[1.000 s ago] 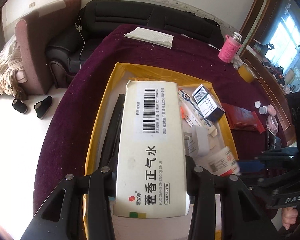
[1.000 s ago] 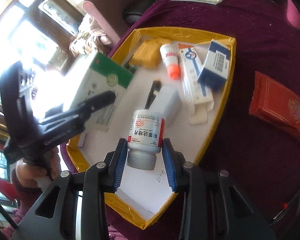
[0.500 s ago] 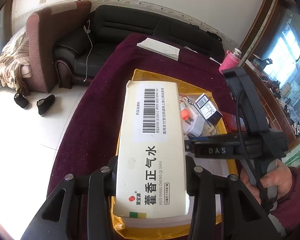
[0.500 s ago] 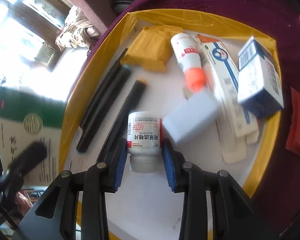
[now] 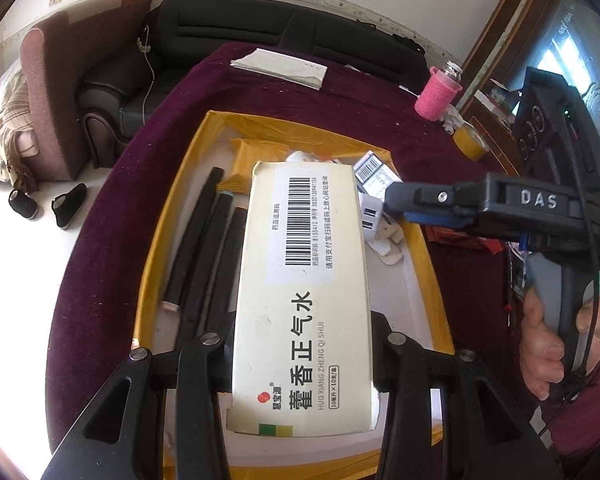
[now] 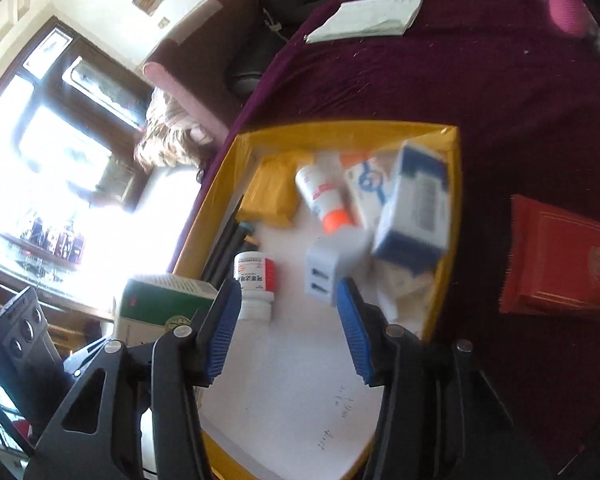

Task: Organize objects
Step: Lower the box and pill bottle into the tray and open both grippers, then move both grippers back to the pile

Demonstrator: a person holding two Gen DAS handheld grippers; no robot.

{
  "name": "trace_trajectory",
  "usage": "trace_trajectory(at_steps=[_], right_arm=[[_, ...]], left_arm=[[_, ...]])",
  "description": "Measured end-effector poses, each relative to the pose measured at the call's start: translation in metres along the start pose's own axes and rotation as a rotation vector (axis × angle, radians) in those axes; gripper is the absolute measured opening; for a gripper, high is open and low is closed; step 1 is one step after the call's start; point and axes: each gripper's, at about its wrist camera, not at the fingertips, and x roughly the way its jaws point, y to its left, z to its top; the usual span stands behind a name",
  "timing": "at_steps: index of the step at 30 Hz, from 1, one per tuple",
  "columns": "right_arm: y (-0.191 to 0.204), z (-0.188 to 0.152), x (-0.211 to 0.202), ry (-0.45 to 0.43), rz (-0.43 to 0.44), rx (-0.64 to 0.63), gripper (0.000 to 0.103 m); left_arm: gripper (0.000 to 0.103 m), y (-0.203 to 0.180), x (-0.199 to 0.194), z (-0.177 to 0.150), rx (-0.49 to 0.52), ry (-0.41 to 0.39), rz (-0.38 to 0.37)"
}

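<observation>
My left gripper (image 5: 300, 344) is shut on a long cream medicine box (image 5: 304, 300) with a barcode, held above the yellow-rimmed tray (image 5: 168, 240). The same box shows green and white (image 6: 160, 304) at the lower left of the right wrist view. My right gripper (image 6: 286, 292) hangs over the tray (image 6: 340, 130) with its jaws opening. A white pill bottle (image 6: 255, 280) with a red label lies on the tray floor just past the left blue pad (image 6: 220, 320), and neither pad presses on it. From the left wrist view, the right gripper (image 5: 400, 200) reaches in from the right, held by a hand.
In the tray lie a white charger (image 6: 326, 272), a blue and white box (image 6: 416, 216), an orange-capped tube (image 6: 324, 200), a yellow packet (image 6: 272, 192) and black sticks (image 5: 204, 248). On the purple cloth are a red packet (image 6: 560, 256), a pink cup (image 5: 436, 96) and folded paper (image 5: 280, 66).
My right gripper lowered the white bottle into the tray, let go of it and spread its jaws. The left gripper shifted with the box still in its grip.
</observation>
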Motion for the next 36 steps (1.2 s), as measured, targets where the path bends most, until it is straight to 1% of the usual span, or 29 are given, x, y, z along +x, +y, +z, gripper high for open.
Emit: trace_trajectory(at_steps=[2,3,6,7,8,10,12,14,15,16,18,20,23,25,27,28,30,32,34,35,36], right_arm=[[-0.011,-0.005,-0.017,-0.041,-0.007,0.011,0.055],[-0.01,-0.007,-0.016,-0.054,-0.011,0.019,0.055],[-0.014,-0.019,-0.015,-0.067,-0.009,0.041,0.055],[-0.016,-0.023,-0.017,-0.07,-0.007,0.048,0.055],[-0.017,-0.025,-0.018,-0.075,-0.004,0.058,0.055],[-0.023,-0.035,-0.028,-0.088,0.007,0.068,0.055],[-0.029,-0.041,-0.04,-0.102,0.008,0.063,0.055],[-0.031,-0.048,-0.051,-0.124,0.007,0.057,0.055],[-0.035,-0.052,-0.063,-0.132,0.008,0.053,0.055],[-0.037,-0.054,-0.067,-0.141,0.008,0.05,0.055],[-0.042,-0.059,-0.079,-0.164,0.004,0.046,0.055],[-0.048,-0.061,-0.089,-0.19,-0.013,0.045,0.055],[-0.061,-0.065,-0.101,-0.21,-0.024,0.052,0.055],[-0.073,-0.067,-0.112,-0.23,-0.025,0.068,0.055],[-0.086,-0.07,-0.128,-0.258,-0.039,0.087,0.054],[-0.095,-0.073,-0.138,-0.276,-0.058,0.097,0.054],[-0.118,-0.081,-0.16,-0.316,-0.12,0.118,0.054],[-0.142,-0.086,-0.178,-0.351,-0.191,0.15,0.054],[-0.172,-0.094,-0.197,-0.374,-0.264,0.206,0.054],[-0.186,-0.099,-0.206,-0.384,-0.292,0.238,0.054],[-0.197,-0.103,-0.215,-0.394,-0.315,0.266,0.054]], left_arm=[[0.036,-0.016,0.015,-0.002,0.025,0.052,-0.016],[0.036,-0.02,0.025,-0.002,0.021,0.084,-0.021],[0.036,-0.017,0.057,0.006,-0.046,0.18,-0.029],[0.036,-0.012,0.065,0.01,-0.081,0.194,-0.026],[0.036,-0.01,0.071,0.015,-0.101,0.199,0.005],[0.037,-0.006,0.079,0.025,-0.119,0.188,0.079],[0.037,-0.004,0.086,0.036,-0.129,0.164,0.125],[0.04,-0.005,0.091,0.04,-0.122,0.143,0.169],[0.046,-0.006,0.091,0.041,-0.123,0.139,0.171],[0.058,-0.007,0.09,0.04,-0.129,0.141,0.157],[0.07,-0.012,0.084,0.037,-0.125,0.129,0.133],[0.07,-0.02,0.075,0.035,-0.102,0.111,0.162],[0.07,-0.022,0.056,0.039,-0.097,0.08,0.154],[0.07,-0.025,0.034,0.044,-0.092,0.026,0.163],[0.07,-0.032,0.006,0.044,-0.071,-0.051,0.168],[0.07,-0.037,-0.005,0.044,-0.068,-0.08,0.152],[0.07,-0.051,-0.023,0.038,-0.07,-0.121,0.067],[0.07,-0.07,-0.029,0.03,-0.06,-0.119,-0.04],[0.07,-0.093,-0.025,0.021,-0.044,-0.104,-0.149],[0.07,-0.108,-0.018,0.018,-0.026,-0.091,-0.196],[0.07,-0.123,-0.011,0.014,-0.014,-0.084,-0.225]])
